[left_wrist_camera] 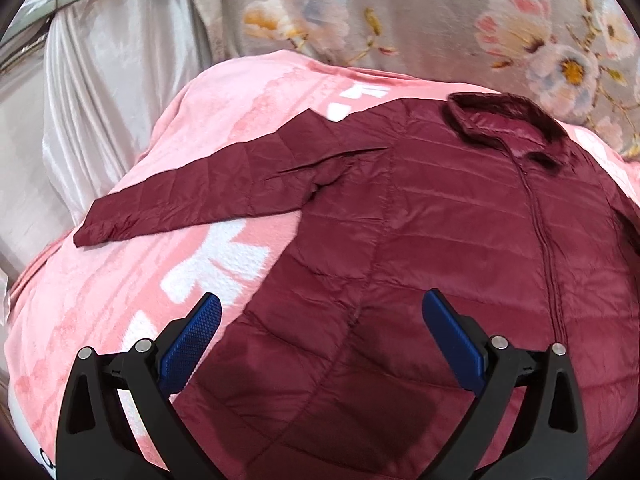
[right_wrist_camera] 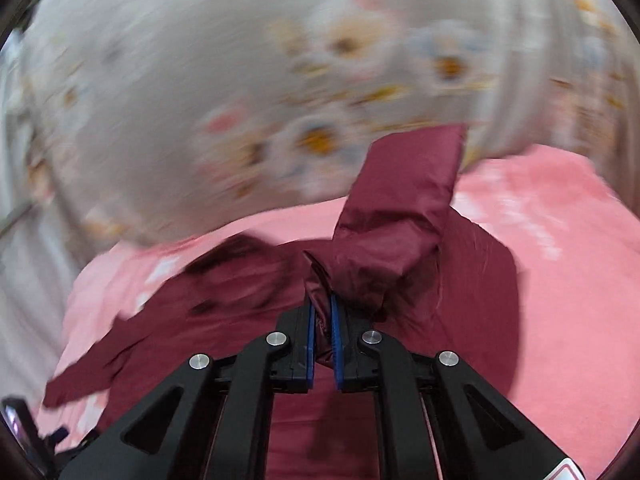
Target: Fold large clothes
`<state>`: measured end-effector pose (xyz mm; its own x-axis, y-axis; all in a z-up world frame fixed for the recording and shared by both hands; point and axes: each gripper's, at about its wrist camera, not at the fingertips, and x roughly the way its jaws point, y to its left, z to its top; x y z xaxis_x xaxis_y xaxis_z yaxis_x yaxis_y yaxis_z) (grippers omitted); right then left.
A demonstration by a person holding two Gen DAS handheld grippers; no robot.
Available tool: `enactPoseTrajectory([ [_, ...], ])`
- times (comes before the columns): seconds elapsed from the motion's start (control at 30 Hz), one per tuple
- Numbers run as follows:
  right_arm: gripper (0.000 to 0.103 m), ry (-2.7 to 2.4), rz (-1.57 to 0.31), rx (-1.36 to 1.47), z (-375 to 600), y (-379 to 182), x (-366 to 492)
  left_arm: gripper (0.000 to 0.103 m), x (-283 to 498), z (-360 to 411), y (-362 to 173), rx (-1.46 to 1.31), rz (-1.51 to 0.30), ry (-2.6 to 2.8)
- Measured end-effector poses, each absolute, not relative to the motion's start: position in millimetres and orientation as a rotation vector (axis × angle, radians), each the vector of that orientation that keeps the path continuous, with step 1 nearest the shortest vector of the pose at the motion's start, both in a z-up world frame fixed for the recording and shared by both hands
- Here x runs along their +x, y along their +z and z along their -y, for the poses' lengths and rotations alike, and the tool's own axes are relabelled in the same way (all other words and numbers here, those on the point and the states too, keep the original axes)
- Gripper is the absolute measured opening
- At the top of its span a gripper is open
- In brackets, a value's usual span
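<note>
A dark red quilted jacket [left_wrist_camera: 420, 216] lies front up on a pink blanket [left_wrist_camera: 192, 128], collar [left_wrist_camera: 504, 124] at the far side. One of its sleeves [left_wrist_camera: 192, 200] stretches flat out to the left. My left gripper [left_wrist_camera: 322, 306] hovers open above the jacket's lower part, nothing between its blue pads. In the blurred right wrist view, my right gripper [right_wrist_camera: 323, 312] is shut on a fold of the jacket's other sleeve [right_wrist_camera: 400, 216], which stands lifted above the jacket body [right_wrist_camera: 224, 300]. The sleeve's cuff end [right_wrist_camera: 432, 140] points up and away.
A grey floral curtain [left_wrist_camera: 420, 12] hangs behind the bed, with silvery satin drapes [left_wrist_camera: 104, 80] to the left. The pink blanket [right_wrist_camera: 560, 240] with white patches extends around the jacket on both sides.
</note>
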<state>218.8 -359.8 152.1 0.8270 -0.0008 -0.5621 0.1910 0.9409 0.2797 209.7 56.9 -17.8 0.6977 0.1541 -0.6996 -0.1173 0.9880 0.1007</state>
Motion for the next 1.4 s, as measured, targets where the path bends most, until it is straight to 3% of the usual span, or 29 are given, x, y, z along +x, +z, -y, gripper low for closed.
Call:
enactPoseTrajectory([
  [0.37,0.008,0.324,-0.838,0.211,163,67,290,0.098,215,-94,-38,0.008,-0.828,0.174],
  [0.57,0.020,0.399,-0.953,0.096,103,26,286,0.098,224,-112,-41,-0.111,-0.858,0.115],
  [0.6,0.029,0.415,-0.974,0.081,98,22,286,0.098,226,-112,-40,-0.130,-0.864,0.100],
  [0.7,0.058,0.444,-0.971,0.094,100,26,278,0.098,233,-111,-34,-0.201,-0.871,0.031],
  [0.73,0.062,0.449,-0.957,0.102,105,32,270,0.098,236,-109,-30,-0.222,-0.870,0.005],
  [0.93,0.065,0.331,-0.876,0.181,178,57,226,0.098,261,-88,-14,-0.282,-0.866,-0.122],
  [1.1,0.065,0.065,-0.857,0.274,271,54,211,0.097,301,-62,-37,-0.344,-1.028,-0.217],
  [1.13,0.065,0.010,-0.860,0.321,294,51,210,0.095,305,-61,-40,-0.359,-1.043,-0.221],
  [1.27,0.063,-0.154,-0.863,0.524,373,31,208,0.030,321,-49,-44,-0.375,-1.077,-0.262],
  [1.37,0.048,-0.191,-0.888,0.610,406,16,220,0.012,329,-44,-35,-0.335,-1.044,-0.254],
  [1.4,0.042,-0.189,-0.896,0.628,411,12,225,0.011,330,-46,-27,-0.320,-1.015,-0.249],
])
